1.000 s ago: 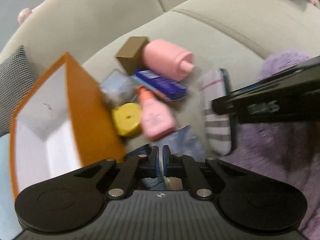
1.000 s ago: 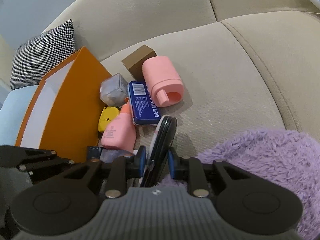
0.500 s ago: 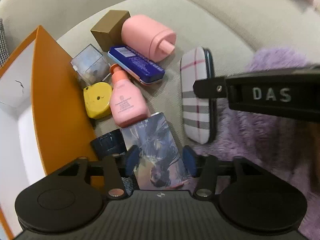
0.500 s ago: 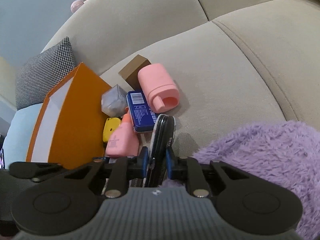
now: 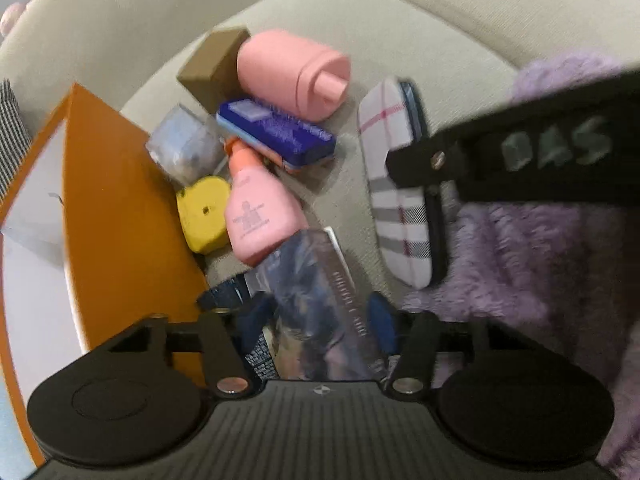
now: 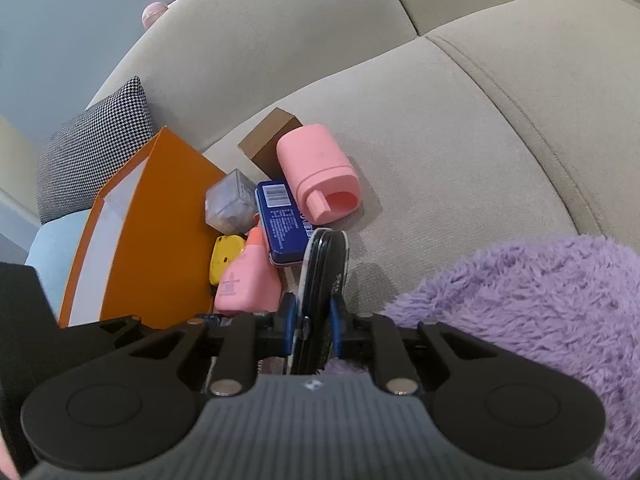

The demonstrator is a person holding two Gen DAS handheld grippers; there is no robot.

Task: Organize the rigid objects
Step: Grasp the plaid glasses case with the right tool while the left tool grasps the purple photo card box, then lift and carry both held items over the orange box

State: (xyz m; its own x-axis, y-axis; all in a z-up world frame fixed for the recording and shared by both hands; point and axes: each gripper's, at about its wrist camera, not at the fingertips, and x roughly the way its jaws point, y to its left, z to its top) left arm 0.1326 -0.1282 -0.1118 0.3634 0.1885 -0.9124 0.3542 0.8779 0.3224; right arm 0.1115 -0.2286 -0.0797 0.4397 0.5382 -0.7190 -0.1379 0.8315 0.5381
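A: We log the right gripper (image 6: 312,320) clamped on the plaid case (image 6: 324,276), edge-up on the sofa (image 6: 460,128).

B: We see the left gripper (image 5: 316,320) closing around the glossy card box (image 5: 316,280), pads not touching, beside the orange box (image 5: 120,208).

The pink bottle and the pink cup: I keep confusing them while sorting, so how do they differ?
The pink bottle is flat-sided, with an orange cap and printing; the pink cup is a plain, larger cylinder. The bottle is capped; the cup's mouth is open. Both are pink and lie on their sides on the sofa.
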